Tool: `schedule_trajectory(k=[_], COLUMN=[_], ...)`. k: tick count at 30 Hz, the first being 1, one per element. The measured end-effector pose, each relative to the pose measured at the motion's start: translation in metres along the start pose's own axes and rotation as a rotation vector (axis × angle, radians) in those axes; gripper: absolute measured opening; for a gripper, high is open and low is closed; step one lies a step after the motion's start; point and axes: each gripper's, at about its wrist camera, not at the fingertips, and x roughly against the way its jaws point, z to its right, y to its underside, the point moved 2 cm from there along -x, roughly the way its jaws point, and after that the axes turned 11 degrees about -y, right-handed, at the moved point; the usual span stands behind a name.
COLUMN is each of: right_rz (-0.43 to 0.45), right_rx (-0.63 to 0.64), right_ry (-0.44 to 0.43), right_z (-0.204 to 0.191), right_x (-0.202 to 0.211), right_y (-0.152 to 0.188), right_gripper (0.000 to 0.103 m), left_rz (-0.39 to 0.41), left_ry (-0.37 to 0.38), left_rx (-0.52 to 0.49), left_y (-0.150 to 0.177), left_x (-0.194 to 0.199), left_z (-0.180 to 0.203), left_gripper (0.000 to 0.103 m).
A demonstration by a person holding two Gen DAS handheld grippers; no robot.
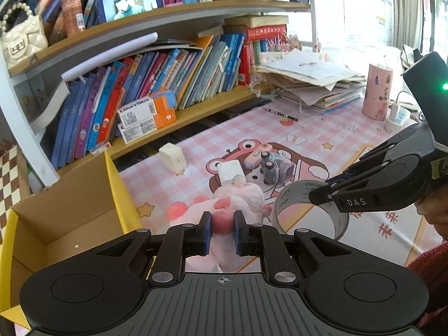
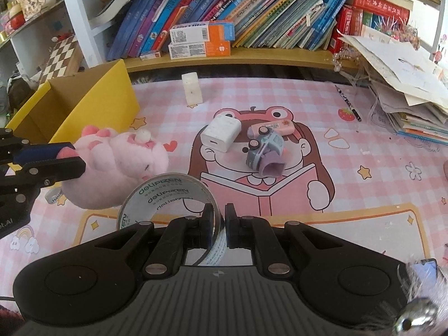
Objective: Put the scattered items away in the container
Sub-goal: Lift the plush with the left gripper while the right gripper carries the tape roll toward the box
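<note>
The left hand-held gripper (image 1: 221, 231) was clamped on a pink paw of the plush toy (image 2: 117, 162), which lay on the surface beside the yellow cardboard box (image 2: 84, 103). Soft and light, it would likely sag, so a limb was a fair hold. The right hand-held gripper (image 2: 218, 224) pinched the tape roll's (image 2: 168, 193) thin wall; stiff, slick, probably best held across the band

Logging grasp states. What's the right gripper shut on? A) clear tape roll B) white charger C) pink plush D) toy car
A: the right gripper pinches the wall of the clear tape roll; the pink plush is in the left gripper.
</note>
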Motion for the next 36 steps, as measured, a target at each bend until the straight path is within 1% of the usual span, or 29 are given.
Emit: schedule_trajectory(k=[21, 36], right_rz=[0.043, 0.051], right_rx=[0.005, 0.041], right_ry=[0.021, -0.012], right_z=[-0.02, -0.051], right_x=[0.027, 0.028], right_y=[0.015, 0.017], right_gripper=[0.008, 0.008], left_rz=[0.07, 0.085], left_ry=[0.004, -0.029], left_rx=[-0.015, 0.0], left_y=[0.006, 0.02], left_x=[0.038, 0.064], left_z=[-0.001, -0.019], left_gripper=[0.014, 0.014])
